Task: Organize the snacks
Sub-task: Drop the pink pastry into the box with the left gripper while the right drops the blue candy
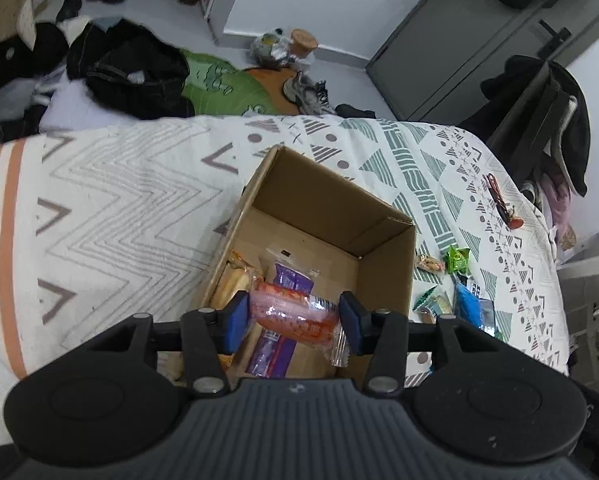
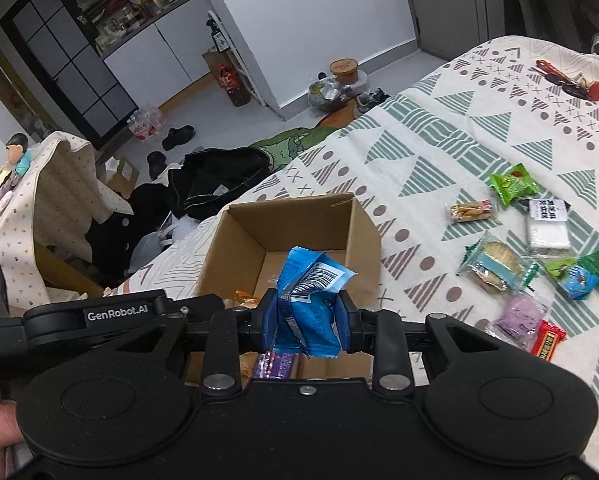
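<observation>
Right gripper (image 2: 305, 316) clamped on blue packet (image 2: 307, 304) over box (image 2: 363, 220): light, crinkly, slippery, grip mid-body; left gripper (image 1: 293, 320) apart w/ orange packet (image 1: 295, 314) between

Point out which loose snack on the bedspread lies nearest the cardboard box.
The small clear-wrapped snack with red ends, lying just left of the bright green packet. The other loose packets sit farther right of the box.
</observation>
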The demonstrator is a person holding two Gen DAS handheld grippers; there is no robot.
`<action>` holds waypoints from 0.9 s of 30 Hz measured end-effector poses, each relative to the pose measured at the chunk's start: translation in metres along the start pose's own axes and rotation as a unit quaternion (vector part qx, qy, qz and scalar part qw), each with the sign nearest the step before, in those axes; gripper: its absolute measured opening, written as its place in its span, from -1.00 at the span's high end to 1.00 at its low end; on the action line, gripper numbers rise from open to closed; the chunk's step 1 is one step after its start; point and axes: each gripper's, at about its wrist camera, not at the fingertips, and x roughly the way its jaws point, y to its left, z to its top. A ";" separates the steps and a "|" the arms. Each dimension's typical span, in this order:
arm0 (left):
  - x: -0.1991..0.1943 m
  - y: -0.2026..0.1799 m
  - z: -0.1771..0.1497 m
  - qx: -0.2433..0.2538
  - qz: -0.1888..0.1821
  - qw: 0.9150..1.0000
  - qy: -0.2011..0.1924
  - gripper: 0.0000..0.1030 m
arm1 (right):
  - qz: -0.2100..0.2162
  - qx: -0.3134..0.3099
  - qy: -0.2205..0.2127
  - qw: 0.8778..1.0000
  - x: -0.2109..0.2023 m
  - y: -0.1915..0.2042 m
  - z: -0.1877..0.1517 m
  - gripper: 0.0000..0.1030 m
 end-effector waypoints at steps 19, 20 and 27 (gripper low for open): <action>-0.021 -0.006 -0.003 0.021 0.055 0.998 -0.030 -0.52 | -0.012 0.005 0.016 1.000 -0.001 -0.004 -0.004 -0.22; -0.021 -0.008 -0.005 0.025 0.053 0.998 -0.031 -0.53 | -0.016 0.006 0.014 1.000 -0.003 -0.007 -0.005 -0.24; -0.025 -0.026 -0.016 0.043 0.047 0.997 -0.034 -0.71 | -0.029 0.027 0.003 0.999 -0.020 -0.031 -0.010 -0.32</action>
